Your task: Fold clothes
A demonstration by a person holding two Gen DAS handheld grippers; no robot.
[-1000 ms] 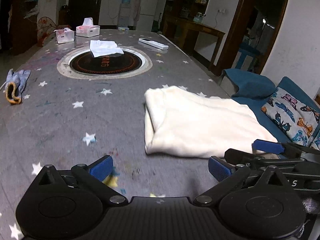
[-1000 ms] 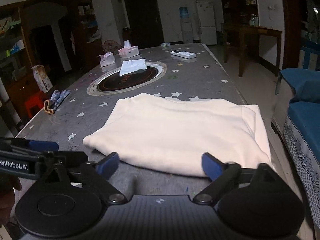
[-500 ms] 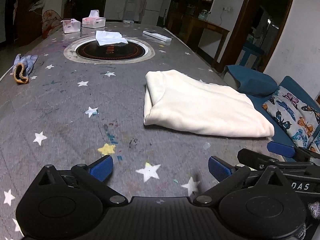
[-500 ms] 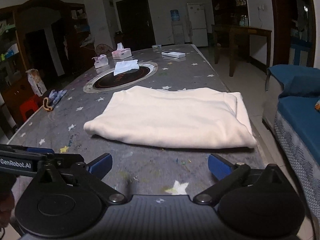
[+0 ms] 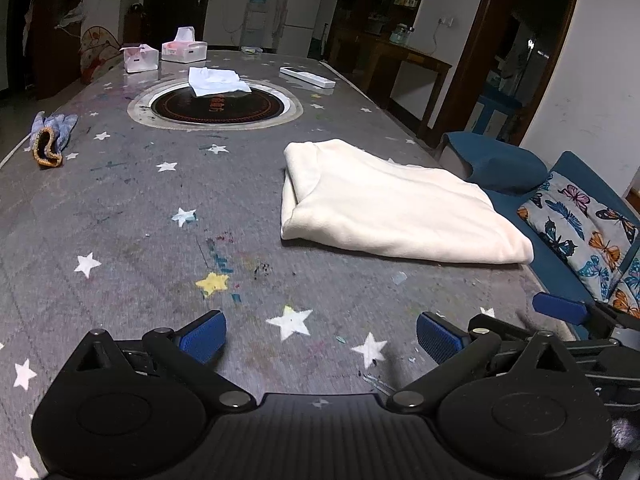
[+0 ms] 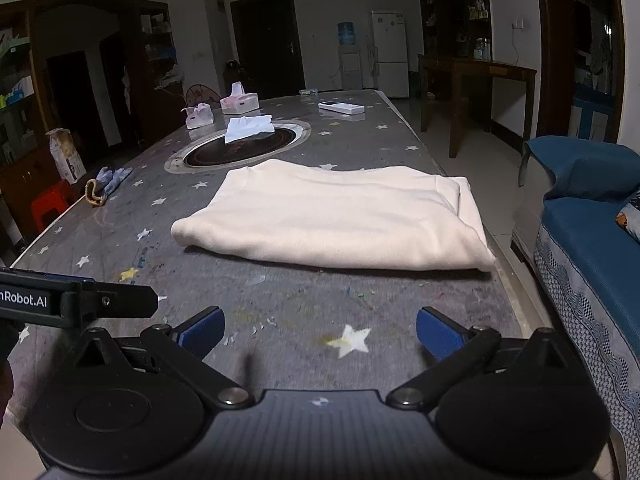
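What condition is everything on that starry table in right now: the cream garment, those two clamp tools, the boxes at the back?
Cream garment: folded, flat on the table, untouched.
Left gripper: open, empty, short of the garment.
Right gripper: open, empty, short of the garment.
Tissue box: open, a tissue sticking up.
White cloth: crumpled on the round hotplate.
Gloves: lying loose near the table edge.

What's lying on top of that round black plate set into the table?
A crumpled white cloth lies on the far part of the round black plate, overhanging its rim. Whatever part of the plate's printed pattern sits under the cloth is hidden.
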